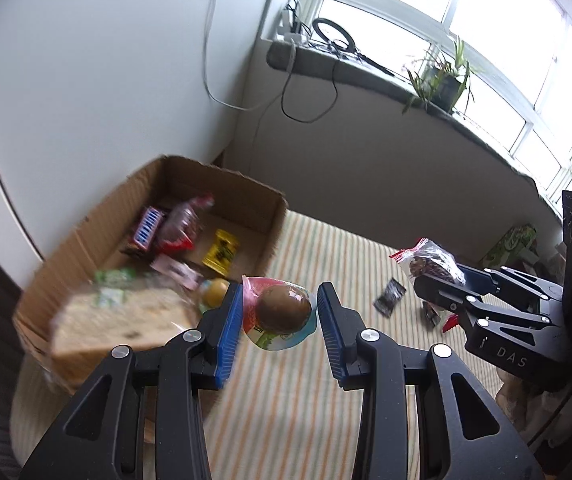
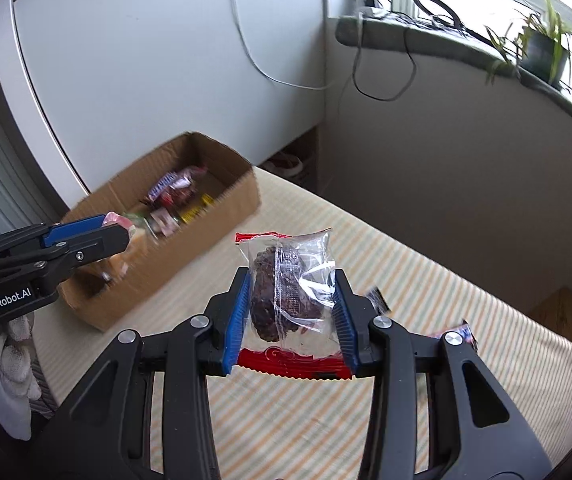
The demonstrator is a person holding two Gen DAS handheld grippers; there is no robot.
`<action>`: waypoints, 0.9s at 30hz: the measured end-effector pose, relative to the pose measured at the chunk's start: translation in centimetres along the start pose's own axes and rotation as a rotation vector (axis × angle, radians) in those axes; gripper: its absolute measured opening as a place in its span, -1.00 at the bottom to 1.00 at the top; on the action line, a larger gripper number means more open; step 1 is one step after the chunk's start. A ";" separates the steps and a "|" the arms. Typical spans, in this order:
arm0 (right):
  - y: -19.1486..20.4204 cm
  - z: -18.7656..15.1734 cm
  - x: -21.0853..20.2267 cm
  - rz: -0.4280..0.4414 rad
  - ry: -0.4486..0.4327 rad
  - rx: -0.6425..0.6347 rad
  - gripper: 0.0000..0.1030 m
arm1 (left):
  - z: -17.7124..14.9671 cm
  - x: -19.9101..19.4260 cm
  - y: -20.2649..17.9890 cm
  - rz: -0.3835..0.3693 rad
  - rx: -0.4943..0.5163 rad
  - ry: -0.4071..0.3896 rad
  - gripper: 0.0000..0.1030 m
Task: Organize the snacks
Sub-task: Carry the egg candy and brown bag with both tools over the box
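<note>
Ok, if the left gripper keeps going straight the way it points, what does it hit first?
Probably the striped cloth just right of the cardboard box. The left gripper, holding an egg-shaped snack, tilts down towards that spot; the box corner is close, depth unclear.

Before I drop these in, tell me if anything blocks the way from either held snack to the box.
Nothing visible does. The cardboard box is open-topped, and only bare striped cloth lies between it and the wrapped cake and egg packet.

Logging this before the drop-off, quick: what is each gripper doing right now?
Left gripper: shut on a round brown snack in a pink-edged clear wrapper.
Right gripper: shut on a dark cake in a clear, red-edged packet.
</note>
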State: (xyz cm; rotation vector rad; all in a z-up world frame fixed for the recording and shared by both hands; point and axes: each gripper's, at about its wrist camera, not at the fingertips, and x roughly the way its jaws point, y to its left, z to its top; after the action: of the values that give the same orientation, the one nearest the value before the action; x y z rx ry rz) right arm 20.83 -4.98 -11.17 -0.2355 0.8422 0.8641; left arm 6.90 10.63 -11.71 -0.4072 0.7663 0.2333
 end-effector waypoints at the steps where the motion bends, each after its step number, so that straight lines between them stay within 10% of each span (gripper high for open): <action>1: 0.5 0.4 0.3 0.002 0.000 -0.005 -0.20 | 0.2 -0.2 0.4 0.002 -0.004 -0.001 -0.30; 27: 9.8 7.1 6.2 0.044 0.046 -0.069 -0.20 | 3.1 0.0 8.3 0.027 -0.043 0.038 -0.30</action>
State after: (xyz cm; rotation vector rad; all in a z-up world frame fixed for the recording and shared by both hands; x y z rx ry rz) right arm 19.63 8.48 -9.70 -0.2994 0.8640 0.9334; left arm 5.87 19.46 -11.95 -0.4436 0.8050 0.2684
